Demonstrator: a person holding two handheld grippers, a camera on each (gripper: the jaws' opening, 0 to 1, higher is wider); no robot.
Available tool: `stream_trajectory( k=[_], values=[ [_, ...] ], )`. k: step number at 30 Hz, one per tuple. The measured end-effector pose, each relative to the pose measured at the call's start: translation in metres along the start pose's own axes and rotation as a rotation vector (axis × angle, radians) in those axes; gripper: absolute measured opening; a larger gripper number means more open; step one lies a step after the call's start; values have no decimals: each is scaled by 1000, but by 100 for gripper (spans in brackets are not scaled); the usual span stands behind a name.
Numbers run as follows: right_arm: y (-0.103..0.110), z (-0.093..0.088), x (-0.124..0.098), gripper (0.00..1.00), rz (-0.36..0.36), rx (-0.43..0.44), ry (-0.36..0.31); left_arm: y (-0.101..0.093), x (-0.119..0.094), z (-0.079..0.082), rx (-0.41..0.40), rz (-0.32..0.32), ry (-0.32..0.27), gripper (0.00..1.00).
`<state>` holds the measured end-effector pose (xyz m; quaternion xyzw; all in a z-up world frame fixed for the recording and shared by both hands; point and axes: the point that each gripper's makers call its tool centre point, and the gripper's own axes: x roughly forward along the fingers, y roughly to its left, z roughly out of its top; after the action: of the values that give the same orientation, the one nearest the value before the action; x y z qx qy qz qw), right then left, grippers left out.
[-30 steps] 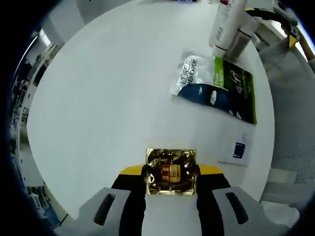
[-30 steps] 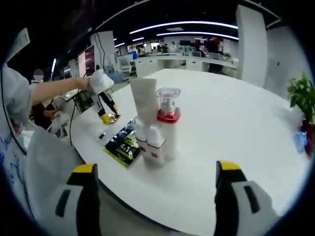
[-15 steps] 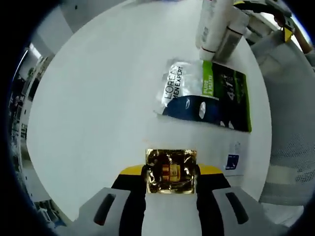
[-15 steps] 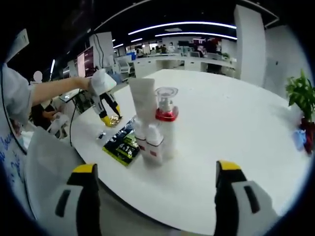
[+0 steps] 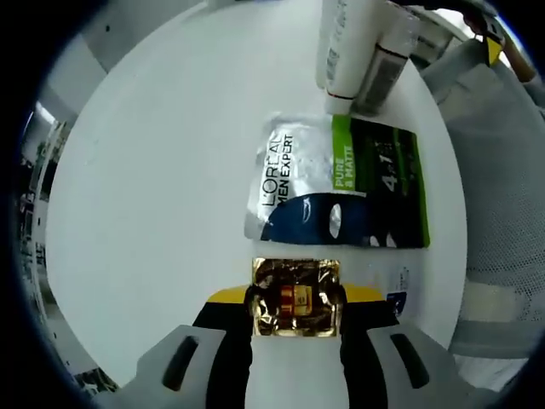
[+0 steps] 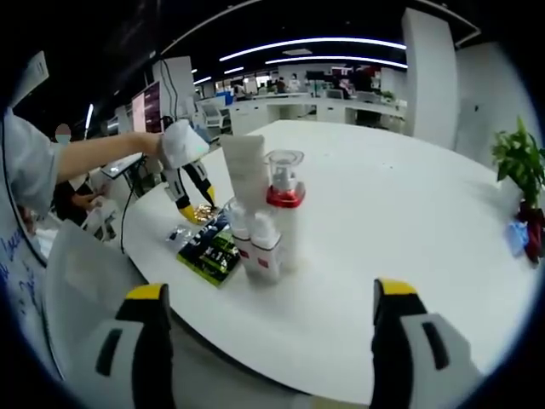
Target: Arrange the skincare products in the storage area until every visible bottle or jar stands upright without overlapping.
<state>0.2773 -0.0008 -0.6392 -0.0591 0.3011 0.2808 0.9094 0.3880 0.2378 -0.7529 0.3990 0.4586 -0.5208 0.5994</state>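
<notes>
Two grippers are working here, and my left gripper (image 5: 295, 300) is pinching a small gold foil sachet (image 5: 295, 296) between its fingers (image 5: 254, 298), low in the centre of the left gripper view. Just above it, the L'Oreal sachet (image 5: 341, 183) is lying flat on the white counter (image 5: 162, 170), green and dark blue. At the upper right of that view, the white tubes (image 5: 345, 43) are standing just beyond the sachet's top edge. In the right gripper view, my left hand (image 6: 179, 145) is showing at centre left, while the pump bottle (image 6: 283, 204) with its red collar is standing upright beside the tubes at centre. My right gripper (image 6: 264, 341) is hanging with its fingers (image 6: 145, 341) spread wide, grasping nothing.
</notes>
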Motion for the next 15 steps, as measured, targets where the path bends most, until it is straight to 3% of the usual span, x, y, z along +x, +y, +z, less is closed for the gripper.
stream_trajectory(
  k=[15],
  values=[
    [-1, 1, 2, 99, 4, -9, 0, 4, -9, 4, 3, 44, -24, 44]
  ],
)
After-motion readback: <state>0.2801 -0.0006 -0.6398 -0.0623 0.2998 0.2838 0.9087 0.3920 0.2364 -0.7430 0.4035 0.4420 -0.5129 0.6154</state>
